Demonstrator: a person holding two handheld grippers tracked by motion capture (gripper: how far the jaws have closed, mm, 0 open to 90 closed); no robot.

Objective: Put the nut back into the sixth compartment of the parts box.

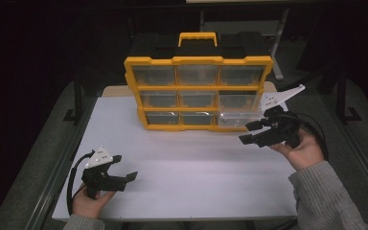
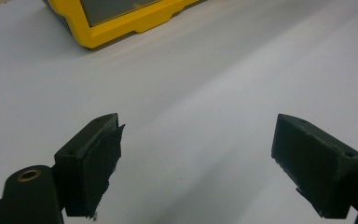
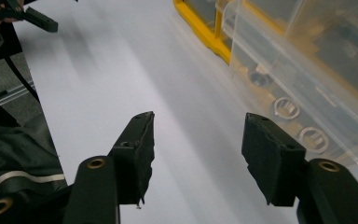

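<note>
A yellow and black drawer organizer (image 1: 197,87) stands upright at the back of the white table (image 1: 187,172). Its bottom right clear drawer (image 1: 231,122) is pulled out a little. In the right gripper view that drawer (image 3: 265,60) holds several metal ring-shaped parts (image 3: 286,108). My right gripper (image 1: 246,132) hovers just in front of the drawer, open and empty (image 3: 198,126). My left gripper (image 1: 126,167) rests low near the table's front left, open with nothing between its jaws (image 2: 198,135). The organizer's yellow corner (image 2: 112,28) lies ahead of it.
Black metal frame rails (image 1: 57,163) run along the table's left side, and the floor around is dark. A grey sleeve (image 1: 323,201) comes in at the bottom right. The left hand's gripper (image 3: 23,14) appears far off in the right gripper view.
</note>
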